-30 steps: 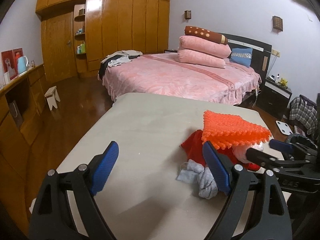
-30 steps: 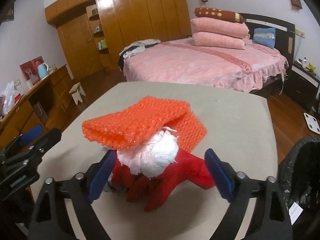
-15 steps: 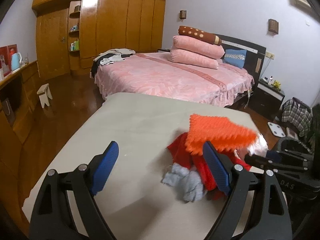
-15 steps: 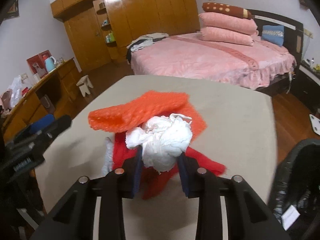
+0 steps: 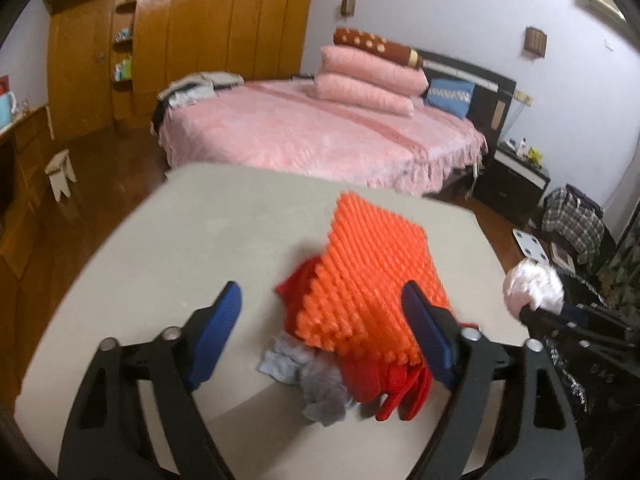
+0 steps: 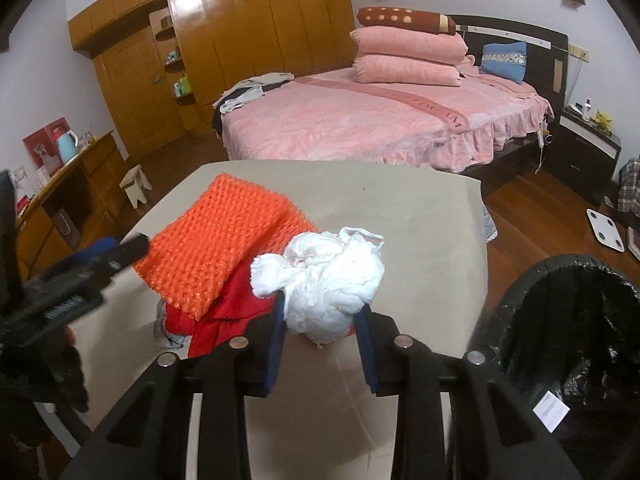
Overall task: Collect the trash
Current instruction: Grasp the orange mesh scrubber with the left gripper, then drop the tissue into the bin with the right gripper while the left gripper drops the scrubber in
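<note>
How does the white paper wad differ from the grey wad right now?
The white paper wad is clamped in the right hand-held gripper and lifted off the table; the grey wad lies loose on the table, ungripped. The white one is bright and looks bulkier; the grey one is duller and flatter, tucked against the red glove under the orange bubble wrap. Both are crumpled.
</note>
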